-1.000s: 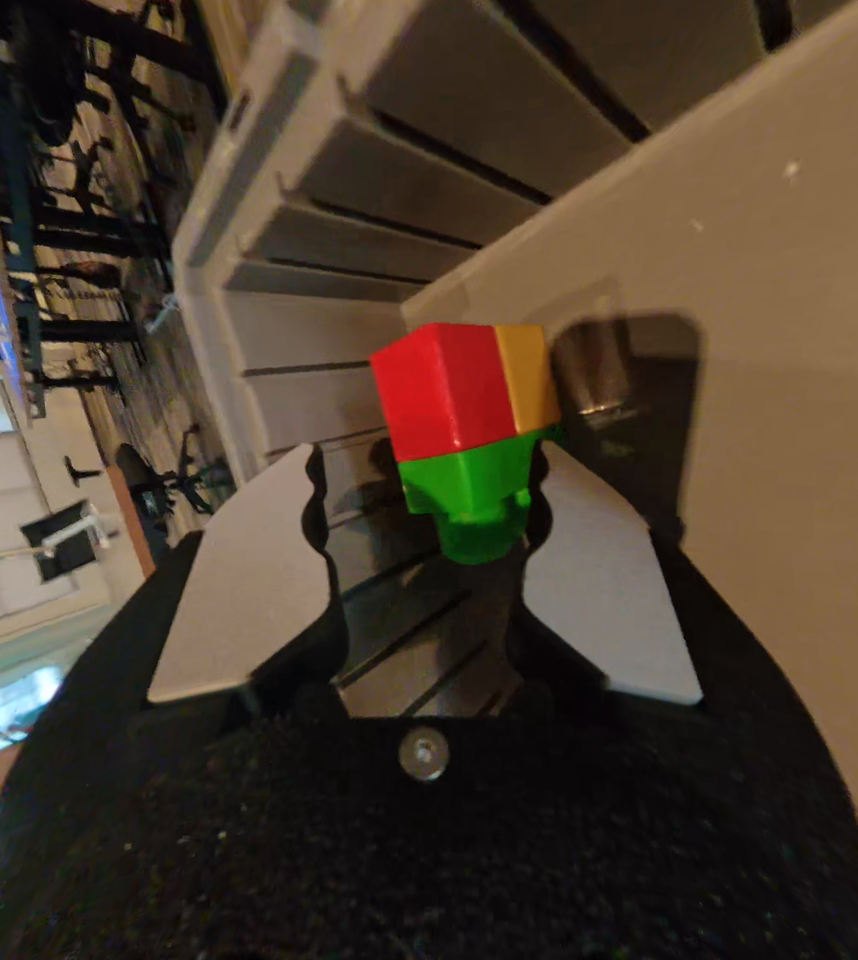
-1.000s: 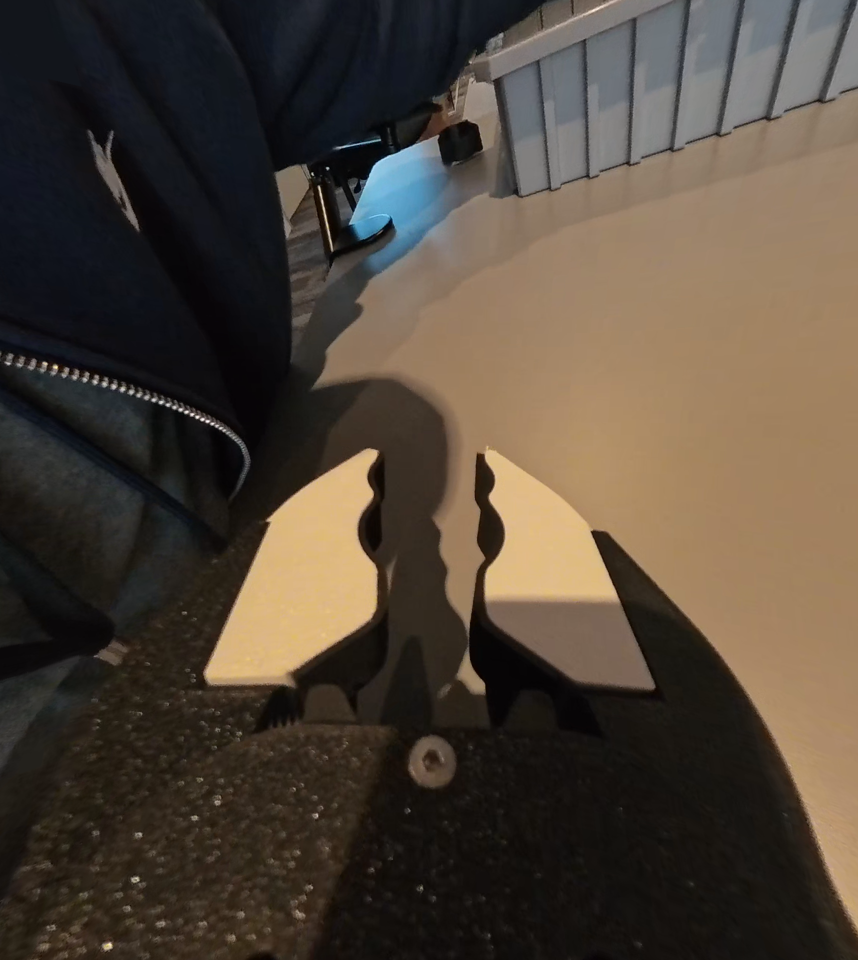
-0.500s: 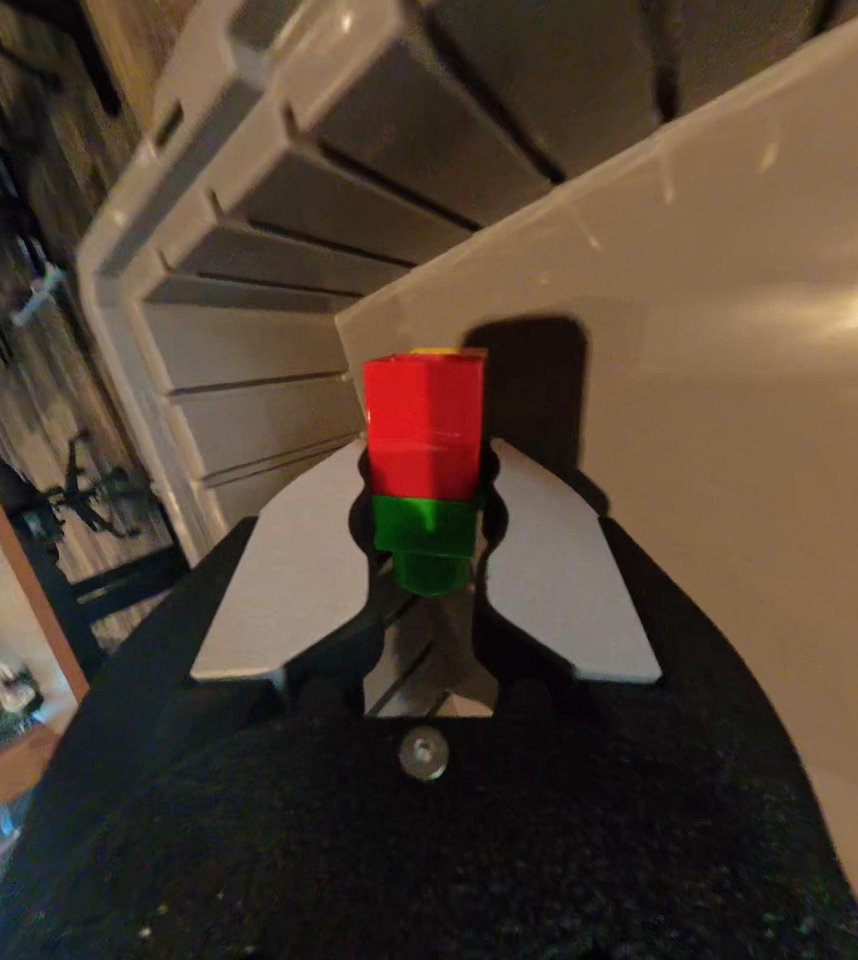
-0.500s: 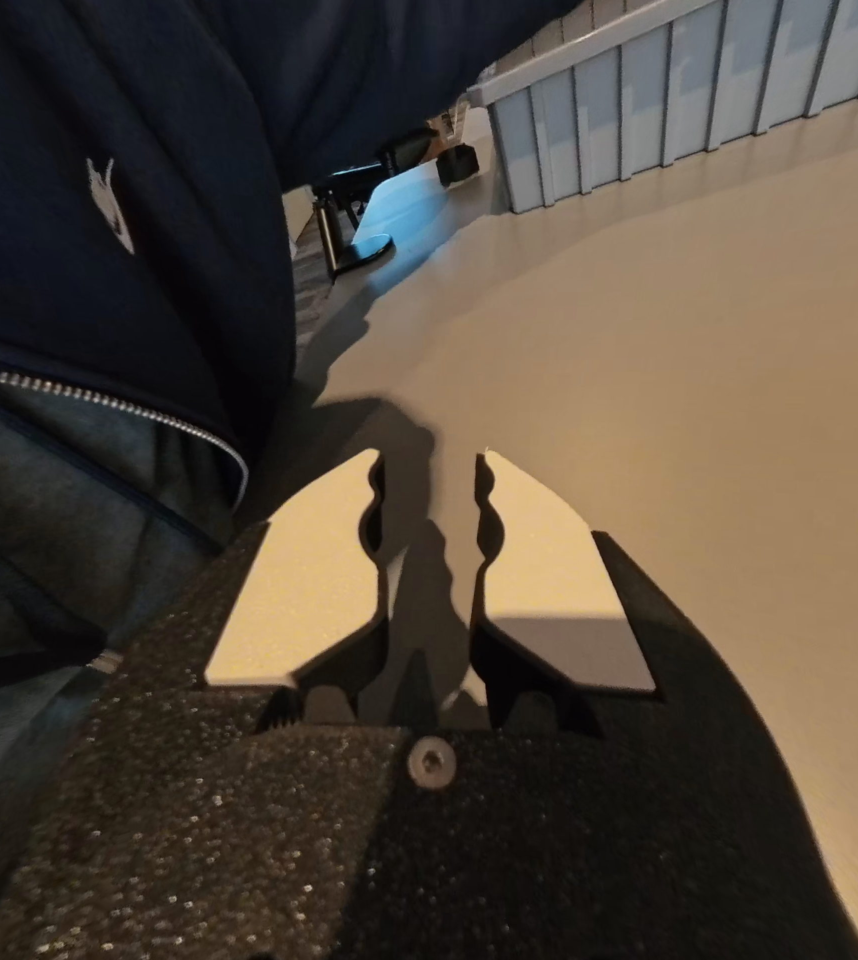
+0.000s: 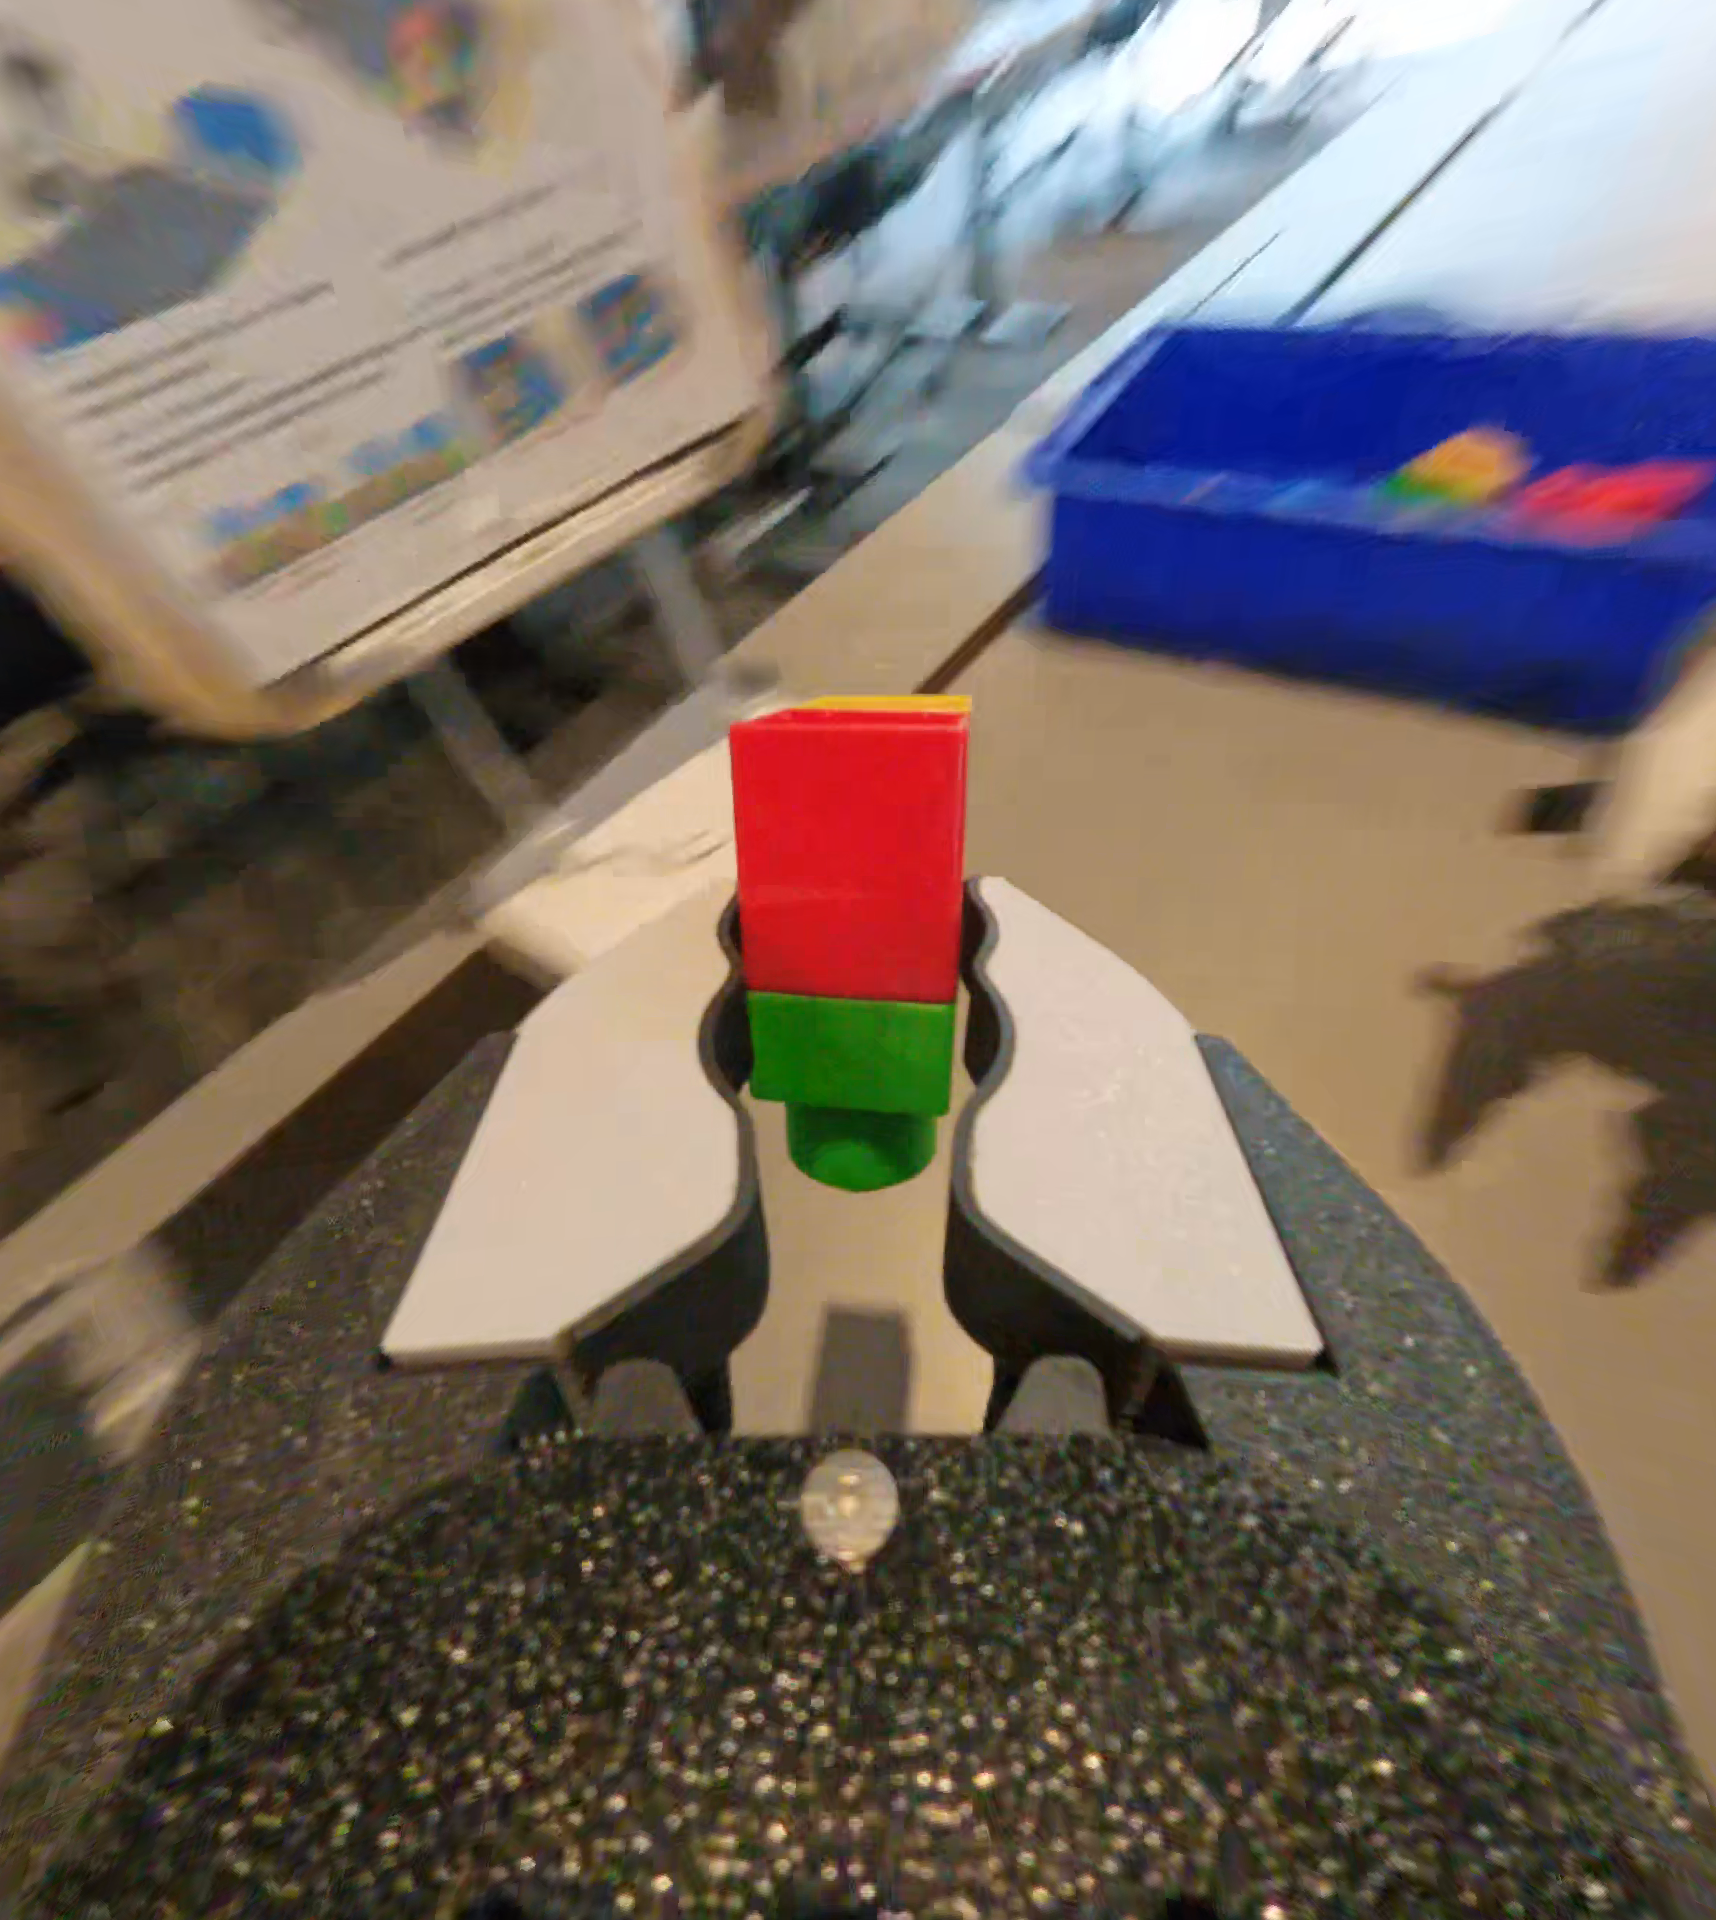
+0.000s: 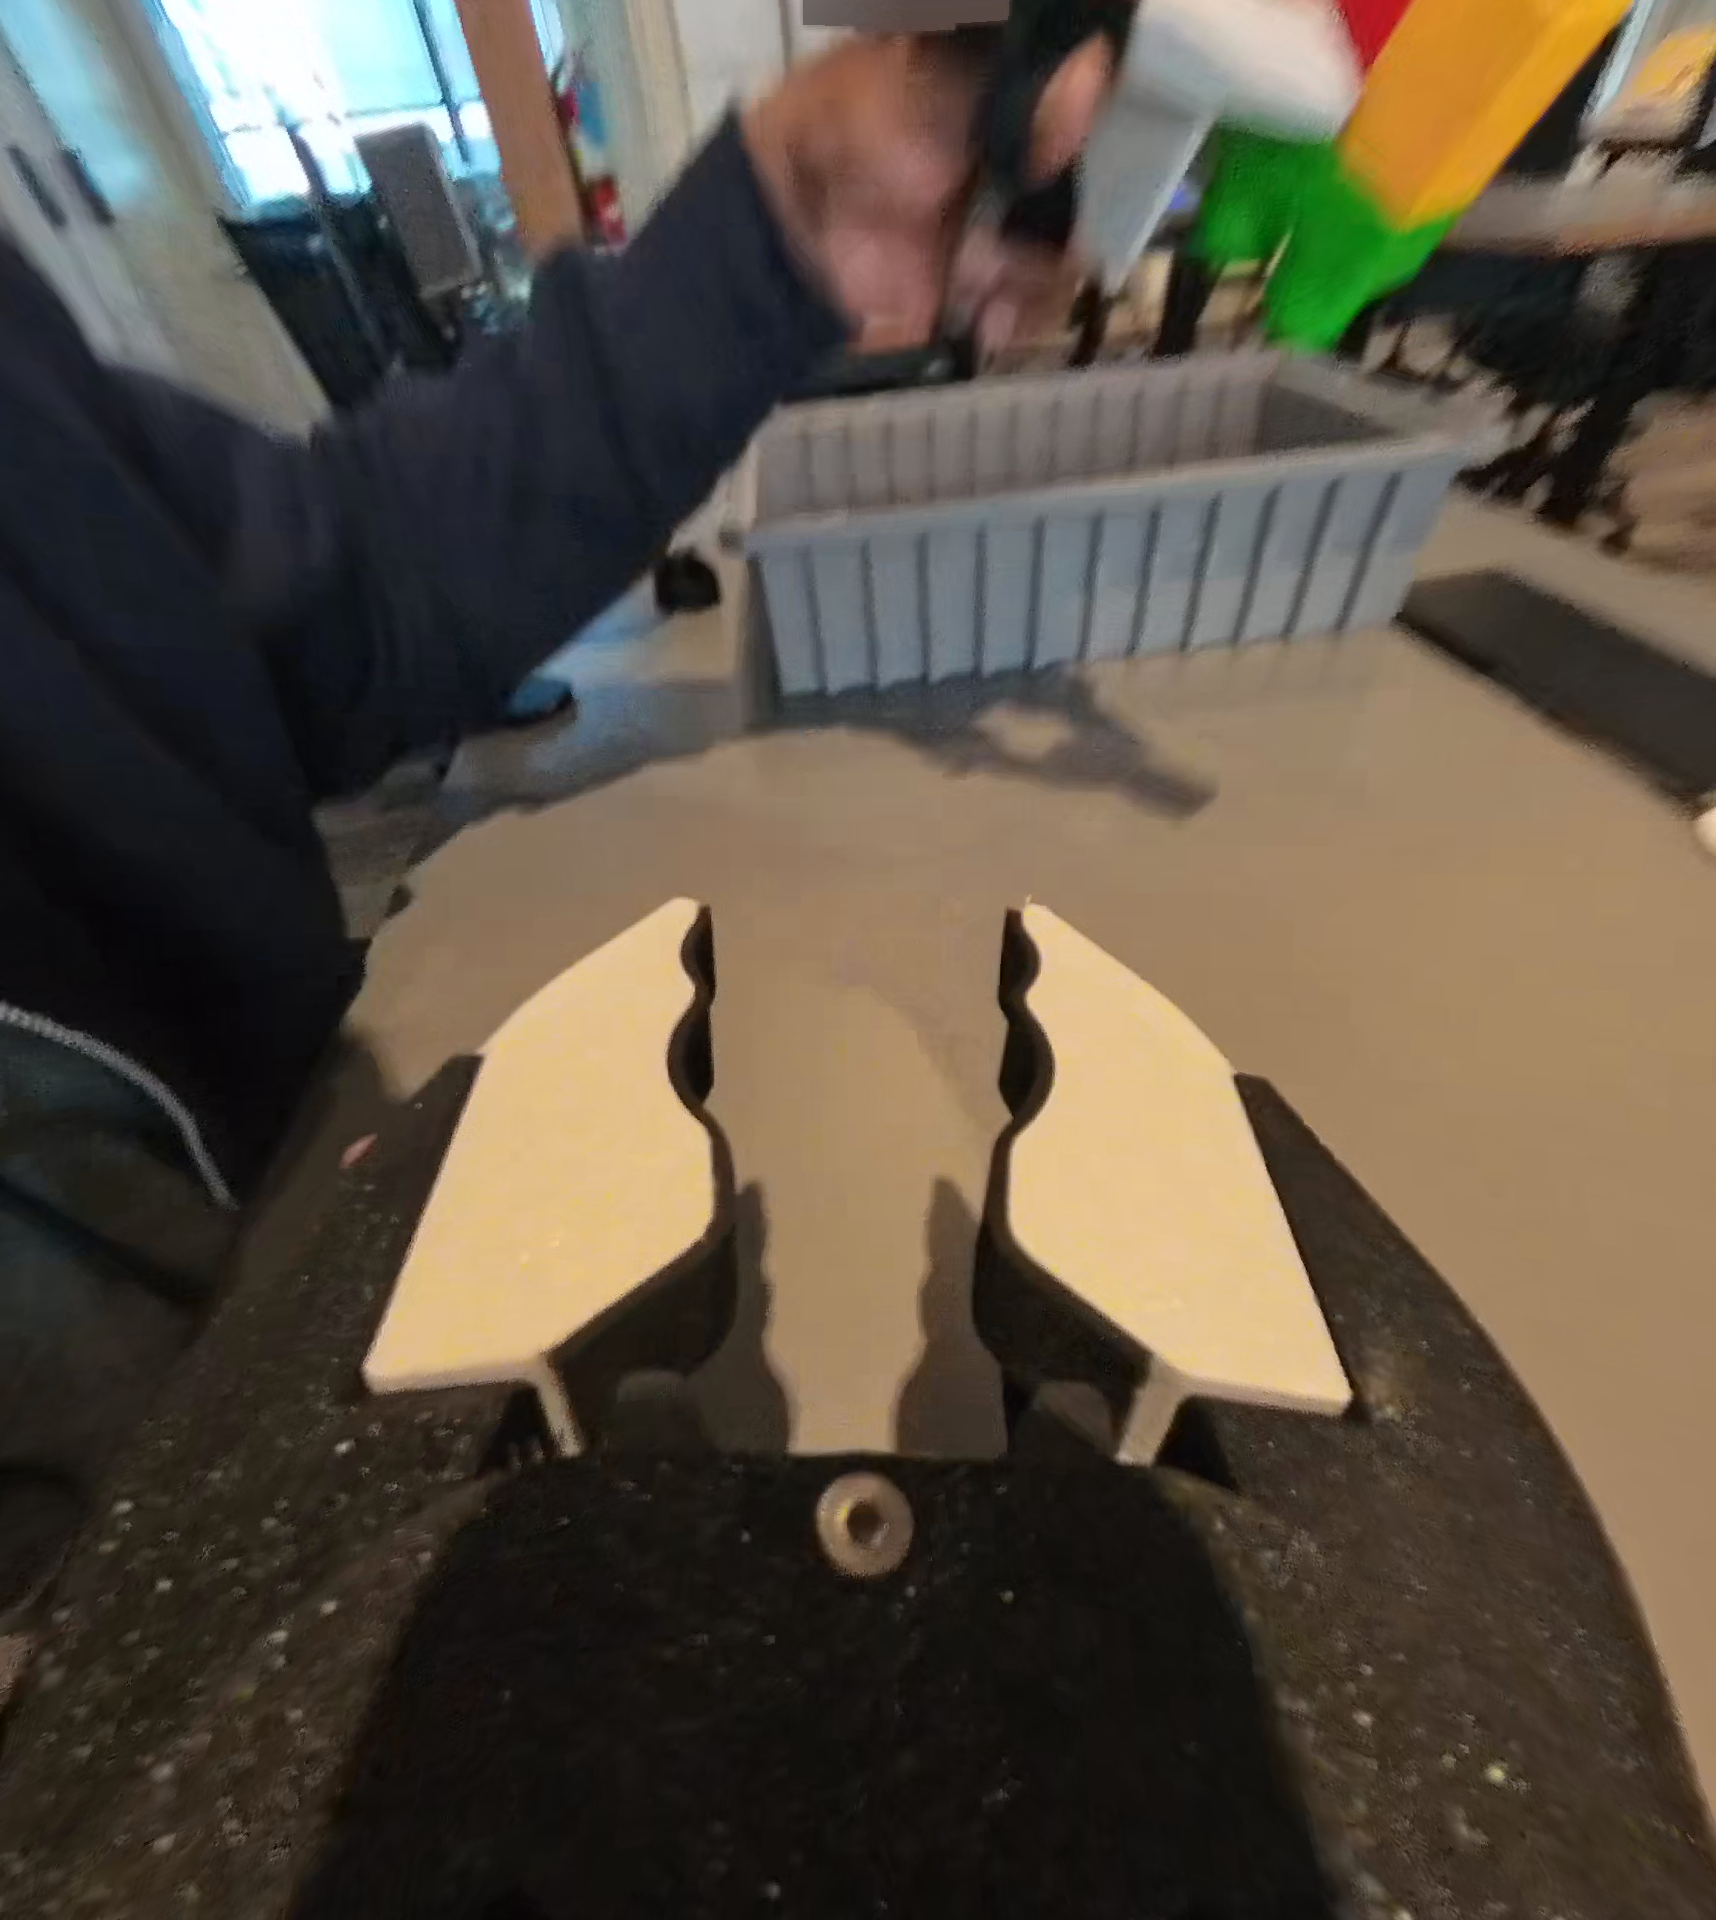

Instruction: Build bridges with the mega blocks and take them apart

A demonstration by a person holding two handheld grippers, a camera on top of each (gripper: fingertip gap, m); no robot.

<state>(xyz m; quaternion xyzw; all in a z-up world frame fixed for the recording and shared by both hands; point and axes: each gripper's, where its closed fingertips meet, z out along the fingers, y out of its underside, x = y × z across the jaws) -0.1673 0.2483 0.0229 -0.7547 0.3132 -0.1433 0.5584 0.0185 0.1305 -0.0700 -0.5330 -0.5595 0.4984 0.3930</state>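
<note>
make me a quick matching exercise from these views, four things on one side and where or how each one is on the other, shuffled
Things:
1. left gripper
2. right gripper
3. grey bin
4. blue bin

States:
A. on the table, coloured blocks inside
B. open, nothing between its fingers
C. shut on the red, green and yellow block stack
D. on the table, below the raised stack, contents not visible

Pairs: 1-C, 2-B, 3-D, 4-A
</note>
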